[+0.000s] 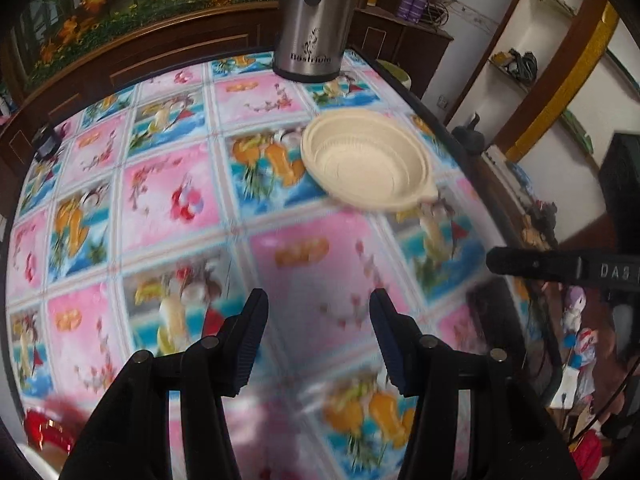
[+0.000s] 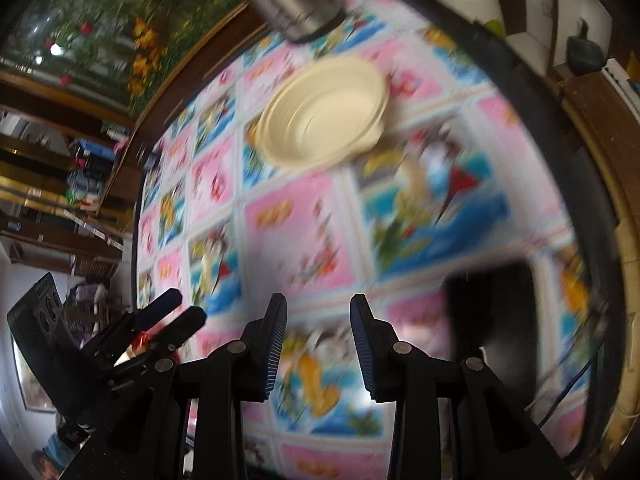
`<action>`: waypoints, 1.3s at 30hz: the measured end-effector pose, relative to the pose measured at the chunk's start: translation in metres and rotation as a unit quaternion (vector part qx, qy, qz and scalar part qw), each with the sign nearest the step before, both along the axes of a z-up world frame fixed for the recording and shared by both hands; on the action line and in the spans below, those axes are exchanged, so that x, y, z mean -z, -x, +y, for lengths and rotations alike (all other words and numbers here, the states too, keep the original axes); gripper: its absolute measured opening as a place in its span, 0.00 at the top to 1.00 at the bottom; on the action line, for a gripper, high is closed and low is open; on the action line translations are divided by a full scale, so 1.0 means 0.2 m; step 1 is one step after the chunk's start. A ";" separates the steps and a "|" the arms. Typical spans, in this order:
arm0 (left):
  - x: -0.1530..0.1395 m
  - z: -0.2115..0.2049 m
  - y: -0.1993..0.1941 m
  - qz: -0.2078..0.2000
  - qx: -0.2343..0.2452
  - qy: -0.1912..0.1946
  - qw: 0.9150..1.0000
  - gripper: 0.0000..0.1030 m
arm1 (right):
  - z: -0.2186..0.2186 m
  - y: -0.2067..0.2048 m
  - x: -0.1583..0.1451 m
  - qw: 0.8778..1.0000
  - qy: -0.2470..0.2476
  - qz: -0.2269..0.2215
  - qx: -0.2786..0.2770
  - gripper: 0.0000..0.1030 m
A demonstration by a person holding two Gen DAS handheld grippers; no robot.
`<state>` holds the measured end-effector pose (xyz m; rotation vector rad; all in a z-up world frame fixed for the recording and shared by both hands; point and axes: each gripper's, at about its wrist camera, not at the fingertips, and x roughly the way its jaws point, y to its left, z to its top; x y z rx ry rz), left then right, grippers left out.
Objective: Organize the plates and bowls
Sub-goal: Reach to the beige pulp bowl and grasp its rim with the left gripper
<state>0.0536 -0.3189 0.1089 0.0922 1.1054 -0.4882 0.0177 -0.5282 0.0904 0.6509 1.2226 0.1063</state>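
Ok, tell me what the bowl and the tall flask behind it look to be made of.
Cream bowl: likely thin moulded plastic or pulp, matte, with stepped ridges and a small rim tab. Flask: brushed stainless steel, with a satin grey sheen, printed logo and dark base ring.

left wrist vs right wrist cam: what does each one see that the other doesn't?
Left wrist only: a red object at the table's near-left edge, and two purple cans on the cabinet.
Right wrist only: the whole left gripper, and a white cup beyond the table.
Both: the cream bowl, steel flask and patterned tablecloth, each gripper empty.
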 end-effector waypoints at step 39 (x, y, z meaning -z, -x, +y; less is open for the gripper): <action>0.33 -0.22 -0.61 0.041 -0.029 0.012 0.999 0.88 | -0.15 -0.56 0.27 0.999 0.030 0.021 0.033 0.88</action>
